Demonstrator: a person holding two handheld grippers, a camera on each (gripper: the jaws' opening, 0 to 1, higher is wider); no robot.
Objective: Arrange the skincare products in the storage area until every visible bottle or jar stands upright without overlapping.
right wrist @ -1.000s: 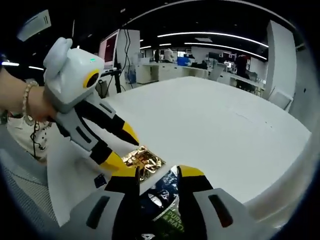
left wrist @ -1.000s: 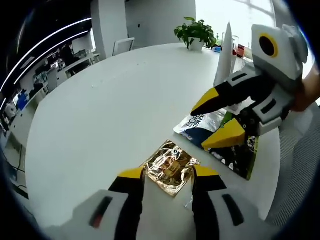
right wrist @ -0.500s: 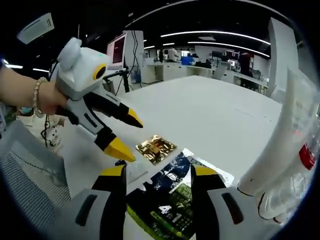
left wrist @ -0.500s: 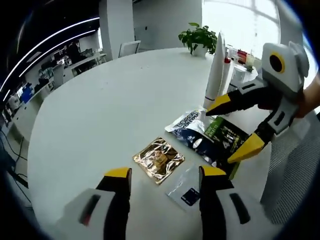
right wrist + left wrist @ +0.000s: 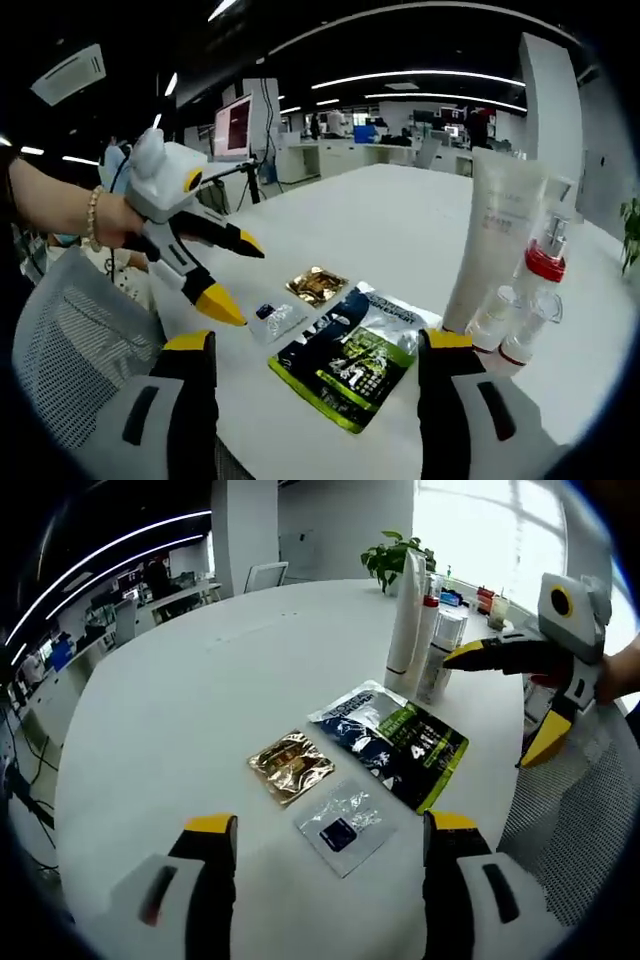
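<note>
Lying flat on the white round counter point(image 5: 180, 710): three sachets. Big pouch point(image 5: 390, 743) point(image 5: 352, 357) is dark blue with a green lower part, glossy film, long axis running from the bottles toward the counter edge; a large "4" reads on the green part, other print too small to read. Gold foil sachet point(image 5: 290, 765) point(image 5: 317, 284) is square-ish, crinkled, reflective, just beside the pouch. Clear sachet point(image 5: 343, 827) point(image 5: 273, 317) has a dark blue label patch and sits near the gold one, close to the counter edge.

Upright group just beyond the pouch: tall white tube point(image 5: 405, 610) point(image 5: 495, 250), matte, standing on its cap, long axis vertical; faint lettering, unreadable. Next to it a clear pump bottle point(image 5: 534, 296) with a red collar, plus small clear bottles point(image 5: 495, 318) with red bases, touching or nearly so.

Left hand-held gripper point(image 5: 325, 832) point(image 5: 231, 275): jaws wide apart, holding nothing. Right hand-held gripper point(image 5: 323, 342) point(image 5: 505, 705): jaws wide apart, holding nothing. Yellow-tipped black jaws on both. Mesh chair back point(image 5: 75, 340) at counter edge.
</note>
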